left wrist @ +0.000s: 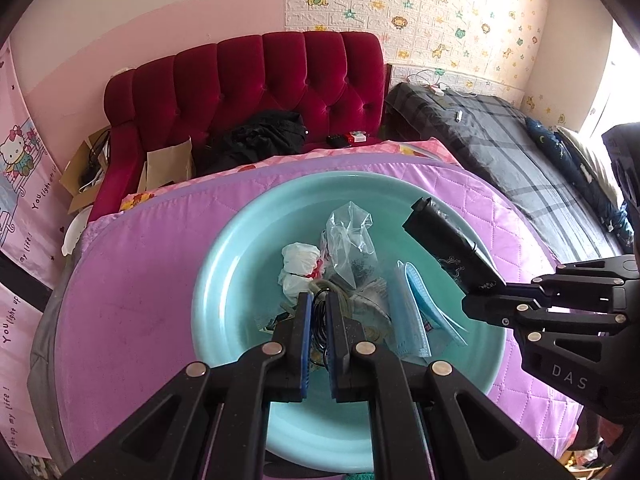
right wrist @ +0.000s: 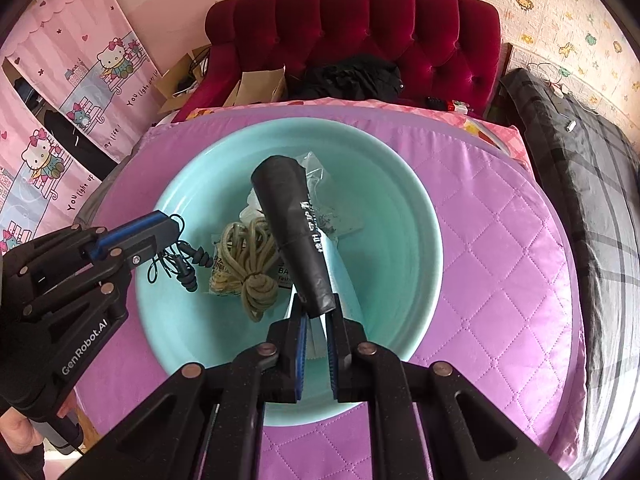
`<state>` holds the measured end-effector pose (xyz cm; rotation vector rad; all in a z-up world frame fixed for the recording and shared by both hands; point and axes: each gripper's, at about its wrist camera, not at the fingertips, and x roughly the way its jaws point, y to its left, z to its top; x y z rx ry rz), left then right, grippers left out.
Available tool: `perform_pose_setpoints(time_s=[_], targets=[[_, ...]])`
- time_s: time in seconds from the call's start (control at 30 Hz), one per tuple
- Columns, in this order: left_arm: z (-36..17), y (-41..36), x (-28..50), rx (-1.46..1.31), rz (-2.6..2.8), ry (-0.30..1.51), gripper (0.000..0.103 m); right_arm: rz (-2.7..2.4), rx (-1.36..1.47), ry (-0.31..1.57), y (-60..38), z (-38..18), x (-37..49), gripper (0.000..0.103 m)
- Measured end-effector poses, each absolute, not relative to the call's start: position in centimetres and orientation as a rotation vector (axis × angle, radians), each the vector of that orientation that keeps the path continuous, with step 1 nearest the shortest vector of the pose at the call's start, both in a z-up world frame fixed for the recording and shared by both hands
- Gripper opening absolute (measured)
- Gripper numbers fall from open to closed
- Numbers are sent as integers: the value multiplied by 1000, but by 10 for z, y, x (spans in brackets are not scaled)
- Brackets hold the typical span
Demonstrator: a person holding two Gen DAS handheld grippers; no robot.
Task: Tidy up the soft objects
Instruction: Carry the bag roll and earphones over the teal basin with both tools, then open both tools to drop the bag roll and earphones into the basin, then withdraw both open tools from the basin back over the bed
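Both pairs of fingers are closed on loads above the blue basin (right wrist: 400,208). Left gripper (left wrist: 318,300) pinches a thin black earphone cord (right wrist: 176,264); the earbuds dangle over the basin's left inner wall, clear of the floor. Right gripper (right wrist: 316,312) clamps the lower end of a black rolled pouch (right wrist: 296,232), which juts up and forward over the basin's middle.

Inside the basin: a coil of khaki rope (right wrist: 252,264) at centre, just beside the hanging earbuds; a crumpled clear plastic bag (left wrist: 352,240) toward the far side; a white knotted bag (left wrist: 298,268) left of that; blue face masks (left wrist: 416,312) right of centre, partly under the pouch in the right view. These items overlap; which ones touch cannot be told.

Basin sits on a purple quilted mat (right wrist: 500,280). Beyond the basin's far rim stands a red tufted headboard (left wrist: 260,80) with dark clothing (left wrist: 260,136) piled at its foot. Right of the basin lies a grey plaid bed cover (left wrist: 500,148).
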<state>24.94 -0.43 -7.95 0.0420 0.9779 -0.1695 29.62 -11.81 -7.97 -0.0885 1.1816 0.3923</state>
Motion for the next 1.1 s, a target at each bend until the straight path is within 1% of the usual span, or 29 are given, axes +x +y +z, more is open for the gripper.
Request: perform_pose_setpoints(time_s=[0.23, 0.37, 0.4, 0.43, 0.47, 0.5, 0.53, 0.6, 0.67, 0.7, 0.73, 0.77, 0.8, 1.1], targets=[[-90, -2, 261, 43, -161, 992, 7, 378, -69, 1180, -118, -81, 308, 14], [-94, -3, 262, 53, -155, 1001, 7, 369, -72, 1188, -116, -82, 310, 22], [-95, -3, 262, 56, -154, 1002, 11, 365, -73, 1190, -117, -82, 311, 25], [-96, -4, 263, 59, -152, 1003, 14, 357, -71, 1192, -117, -82, 311, 35], [-96, -4, 263, 64, -148, 1004, 32, 350, -68, 1191, -117, -82, 311, 47], [-97, -4, 263, 70, -143, 1007, 62, 344, -65, 1188, -118, -81, 311, 50], [-98, -5, 263, 76, -138, 1009, 72, 341, -65, 1186, -118, -81, 310, 52], [-98, -5, 263, 84, -121, 1006, 81, 326, -78, 1181, -118, -80, 309, 60], [-98, -3, 262, 62, -126, 1003, 92, 301, -91, 1166, -119, -77, 309, 73], [-99, -2, 262, 67, -105, 1003, 94, 289, -93, 1160, -121, -76, 309, 79], [-100, 0, 262, 76, -79, 1004, 96, 277, -93, 1159, -123, -76, 309, 92], [-101, 2, 262, 74, -64, 1004, 102, 267, -93, 1157, -124, -75, 309, 101], [-102, 6, 261, 62, -61, 1007, 103, 263, -90, 1151, -126, -74, 308, 103], [-97, 10, 249, 66, -52, 993, 103, 244, -84, 1125, -129, -64, 299, 103]])
